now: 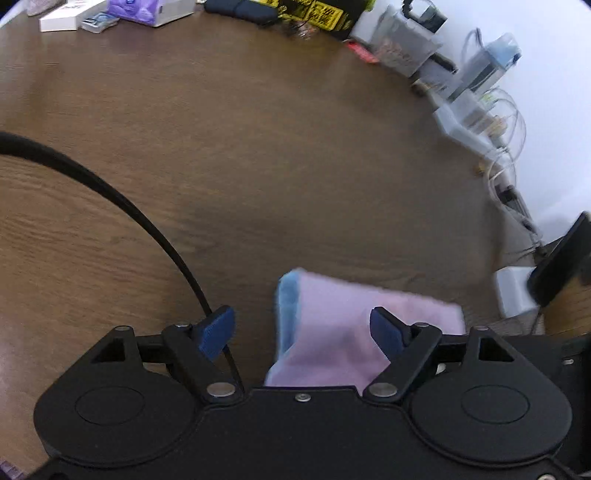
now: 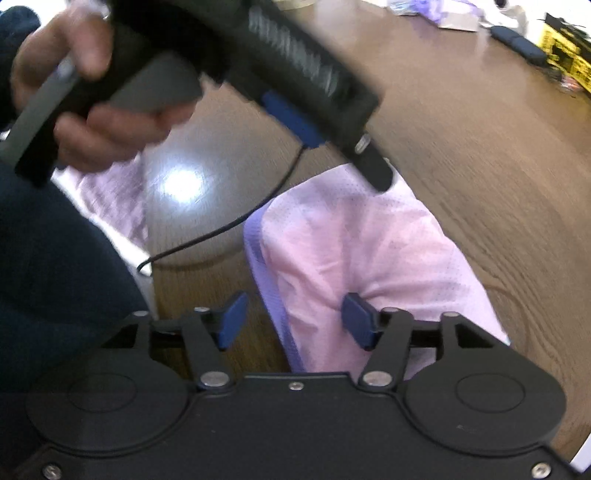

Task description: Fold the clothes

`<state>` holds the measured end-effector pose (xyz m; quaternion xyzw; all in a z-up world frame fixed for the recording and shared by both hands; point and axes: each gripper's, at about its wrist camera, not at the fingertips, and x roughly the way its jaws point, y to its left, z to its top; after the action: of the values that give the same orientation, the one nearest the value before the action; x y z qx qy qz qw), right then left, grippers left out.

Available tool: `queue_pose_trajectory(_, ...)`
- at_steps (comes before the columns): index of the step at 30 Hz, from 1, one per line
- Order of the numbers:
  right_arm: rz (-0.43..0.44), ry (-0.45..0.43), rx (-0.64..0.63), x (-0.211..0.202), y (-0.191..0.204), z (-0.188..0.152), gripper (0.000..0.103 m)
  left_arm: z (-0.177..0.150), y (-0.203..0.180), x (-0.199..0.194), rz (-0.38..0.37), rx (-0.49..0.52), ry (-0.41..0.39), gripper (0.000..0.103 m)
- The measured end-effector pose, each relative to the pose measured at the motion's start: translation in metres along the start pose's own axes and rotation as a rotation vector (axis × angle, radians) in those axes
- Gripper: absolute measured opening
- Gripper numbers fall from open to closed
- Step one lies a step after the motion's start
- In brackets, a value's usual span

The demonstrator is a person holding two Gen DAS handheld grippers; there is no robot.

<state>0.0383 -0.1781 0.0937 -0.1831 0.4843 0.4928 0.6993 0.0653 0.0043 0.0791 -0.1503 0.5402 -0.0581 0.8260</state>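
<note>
A folded pink garment (image 1: 343, 325) with a light blue edge lies on the brown wooden table (image 1: 240, 147). My left gripper (image 1: 303, 332) hovers over its near end with jaws wide apart, the right pad above the cloth and the left pad over bare wood. In the right wrist view the same pink garment (image 2: 362, 251) shows a lavender trim. My right gripper (image 2: 295, 321) stands open astride that trim, one pad over the cloth. A hand (image 2: 74, 92) holds the left gripper (image 2: 347, 162) above the garment's far end.
A black cable (image 1: 129, 206) curves over the table at the left. White boxes (image 1: 66, 16), a purple packet (image 1: 136, 9) and clear plastic containers (image 1: 406, 40) line the far edge. A white box (image 1: 513, 291) sits at the right. A dark blue sleeve (image 2: 55, 258) fills the left.
</note>
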Motion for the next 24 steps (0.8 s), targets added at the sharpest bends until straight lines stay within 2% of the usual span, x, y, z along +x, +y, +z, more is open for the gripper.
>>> queue_pose_trajectory(2, 0.008, -0.018, 0.051, -0.007, -0.003, 0.001, 0.069, -0.001, -0.007, 0.005, 0.054, 0.032, 0.005, 0.079)
queue_pose_trajectory(4, 0.020, -0.088, 0.110, -0.028, -0.009, -0.001, 0.070, -0.003, -0.022, 0.017, 0.168, 0.108, 0.013, 0.079)
queue_pose_trajectory(6, 0.015, -0.165, 0.168, -0.050, -0.018, -0.005, 0.074, -0.005, -0.030, 0.016, 0.195, 0.137, 0.011, 0.079)
queue_pose_trajectory(8, -0.036, -0.230, 0.220, -0.064, -0.030, -0.009, 0.081, -0.007, -0.036, 0.017, 0.216, 0.151, 0.013, 0.080)
queue_pose_trajectory(10, -0.061, -0.230, 0.249, -0.058, -0.039, -0.011, 0.081, -0.009, -0.036, 0.016, 0.225, 0.150, 0.013, 0.083)
queue_pose_trajectory(14, -0.114, -0.132, 0.249, -0.022, -0.055, -0.016, 0.082, -0.005, -0.033, 0.019, 0.228, 0.141, 0.013, 0.089)
queue_pose_trajectory(18, -0.130, -0.158, 0.268, -0.009, -0.056, -0.027, 0.082, -0.011, -0.025, 0.024, 0.220, 0.142, 0.007, 0.092)
queue_pose_trajectory(21, -0.162, -0.131, 0.260, -0.013, -0.053, -0.026, 0.082, -0.016, -0.021, 0.015, 0.202, 0.134, 0.005, 0.091)
queue_pose_trajectory(22, -0.175, -0.124, 0.257, -0.016, -0.050, -0.022, 0.082, -0.017, -0.021, 0.008, 0.178, 0.138, -0.003, 0.091)
queue_pose_trajectory(24, -0.183, -0.138, 0.257, -0.031, -0.037, -0.022, 0.083, -0.015, -0.019, -0.008, 0.083, 0.152, -0.019, 0.091)
